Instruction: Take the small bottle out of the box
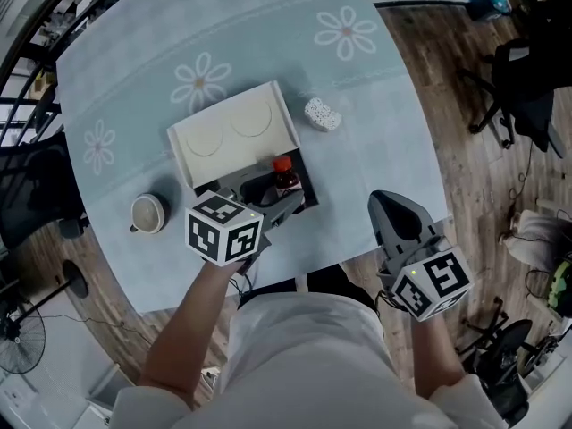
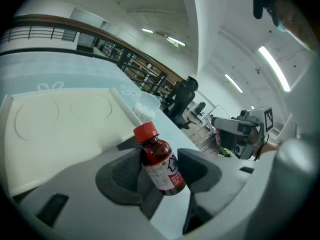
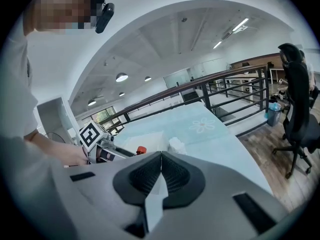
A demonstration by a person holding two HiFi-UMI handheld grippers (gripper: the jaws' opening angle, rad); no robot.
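The small bottle (image 2: pixel 159 159), dark brown with a red cap and a red and white label, leans between the two pads of my left gripper (image 2: pixel 161 170), which close on its sides. In the head view the small bottle (image 1: pixel 285 176) is at the open black box (image 1: pixel 309 189), whose white lid (image 1: pixel 234 132) lies folded back beyond it. My left gripper (image 1: pixel 284 202) reaches into the box from the near side. Over the table's near right edge, apart from the box, my right gripper (image 1: pixel 391 206) is shut with nothing in it; its pads (image 3: pixel 172 173) meet.
A crumpled white thing (image 1: pixel 322 113) lies just right of the lid. A round cup (image 1: pixel 147 213) stands left of the box. The pale blue flowered tablecloth (image 1: pixel 384 141) ends close to my body. Black chairs (image 1: pixel 527 96) stand on the wooden floor to the right.
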